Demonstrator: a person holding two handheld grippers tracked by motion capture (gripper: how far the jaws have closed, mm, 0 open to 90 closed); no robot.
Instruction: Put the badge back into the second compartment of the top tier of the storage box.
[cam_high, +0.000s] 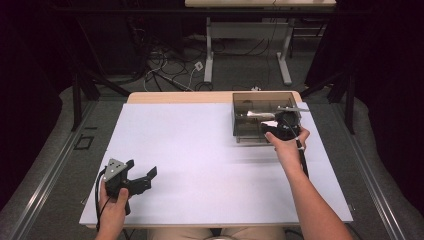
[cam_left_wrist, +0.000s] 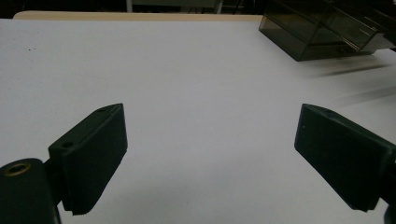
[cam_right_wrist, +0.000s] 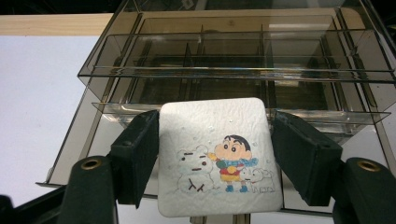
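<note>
No words, numbers, labels or brand marks can be read anywhere. The nearest thing to a sign is a printed cartoon on the white square card (cam_right_wrist: 219, 157) seen in the right gripper view: a dark-haired child in a scarf beside a snowman and a small white dog, with no lettering on it.

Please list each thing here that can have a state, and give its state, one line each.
Smoky transparent plastic organiser box: open, compartments look empty.
White square cartoon coaster: held between the right tongs, near the box.
Right tongs: shut on the coaster.
Left tongs: open, holding nothing.
</note>
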